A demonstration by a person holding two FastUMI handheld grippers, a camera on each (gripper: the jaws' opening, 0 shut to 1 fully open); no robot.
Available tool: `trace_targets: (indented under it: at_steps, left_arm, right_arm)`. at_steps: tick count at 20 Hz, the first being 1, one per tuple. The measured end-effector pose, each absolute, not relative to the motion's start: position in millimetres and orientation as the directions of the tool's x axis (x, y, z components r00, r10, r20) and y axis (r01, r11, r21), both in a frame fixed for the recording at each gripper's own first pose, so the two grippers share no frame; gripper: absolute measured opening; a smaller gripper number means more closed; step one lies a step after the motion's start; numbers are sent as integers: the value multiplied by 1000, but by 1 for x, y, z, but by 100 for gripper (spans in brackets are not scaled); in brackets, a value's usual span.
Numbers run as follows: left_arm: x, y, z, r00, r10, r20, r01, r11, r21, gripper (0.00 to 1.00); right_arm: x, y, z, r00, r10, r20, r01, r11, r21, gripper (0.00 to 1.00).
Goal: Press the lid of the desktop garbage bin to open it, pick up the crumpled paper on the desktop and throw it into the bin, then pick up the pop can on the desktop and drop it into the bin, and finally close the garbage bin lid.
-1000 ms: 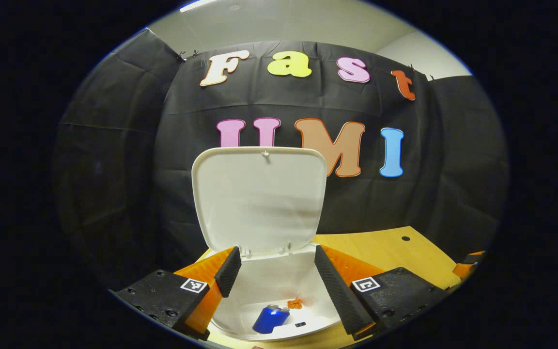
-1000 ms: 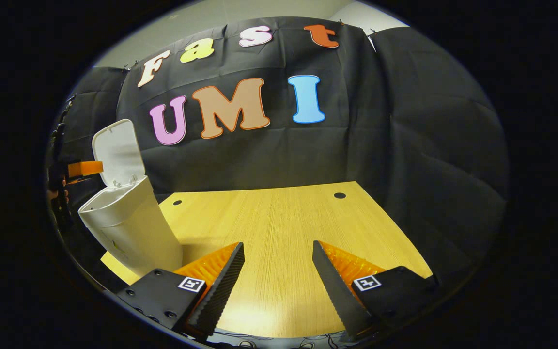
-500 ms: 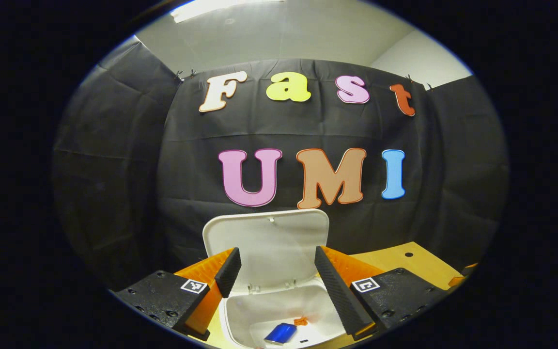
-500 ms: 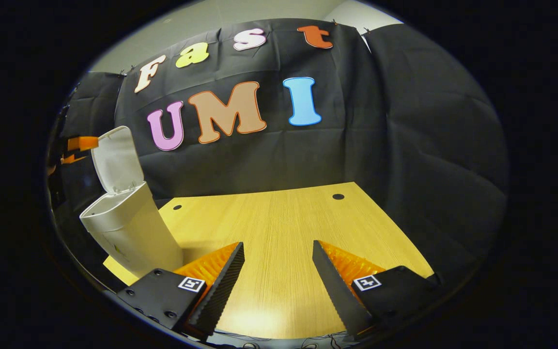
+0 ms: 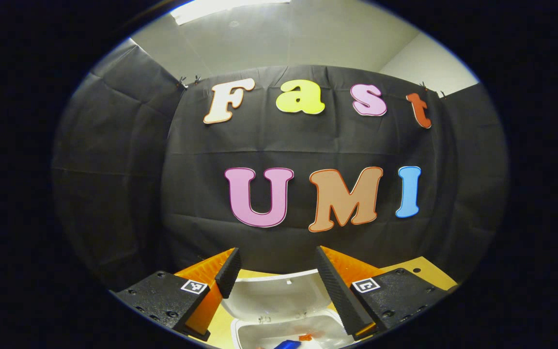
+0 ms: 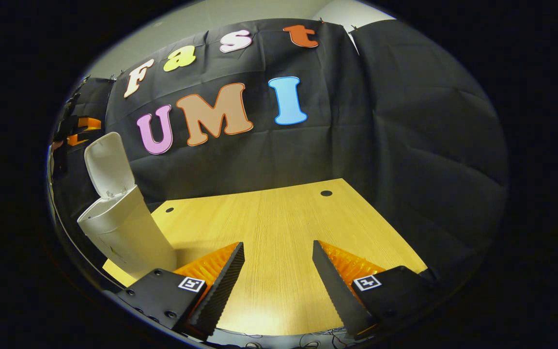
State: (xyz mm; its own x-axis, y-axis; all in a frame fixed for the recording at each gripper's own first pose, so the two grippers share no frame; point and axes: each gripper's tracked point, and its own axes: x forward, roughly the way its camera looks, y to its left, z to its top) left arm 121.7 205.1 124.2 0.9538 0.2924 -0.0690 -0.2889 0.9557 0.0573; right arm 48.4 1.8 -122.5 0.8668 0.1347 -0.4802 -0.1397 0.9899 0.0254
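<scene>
The white desktop bin (image 6: 126,235) stands at the table's left edge with its lid (image 6: 108,165) raised upright. In the left gripper view the lid (image 5: 279,291) shows low between my left gripper's fingers, and the bin's opening (image 5: 264,334) lies below it. A blue pop can (image 5: 286,344) and a small orange scrap (image 5: 307,336) lie inside the bin. My left gripper (image 5: 276,259) is open and empty, high above the bin; it shows in the right gripper view (image 6: 79,130) up beside the lid's top. My right gripper (image 6: 276,252) hovers open over the bare table.
The wooden table (image 6: 279,213) has two small dark holes (image 6: 326,193) near its back edge. Black cloth walls close the booth behind and on both sides. Cables lie past the table's near edge (image 6: 279,337).
My left gripper has risen and tilted up from over the bin, so the lid and opening have sunk to the bottom of its view. The right gripper has barely shifted.
</scene>
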Motion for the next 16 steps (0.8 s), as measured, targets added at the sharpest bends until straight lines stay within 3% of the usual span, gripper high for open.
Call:
trace_targets:
  at_steps: [6, 16]
  left_arm:
    - [140, 221, 90, 936, 312, -164, -309, 950, 48, 93]
    - [102, 198, 89, 958, 285, -41, -282, 956, 81, 94]
  right_arm:
    - [47, -16, -119, 874, 99, -475, -91, 995, 40, 95]
    - [47, -9, -124, 869, 132, -478, -115, 991, 64, 95]
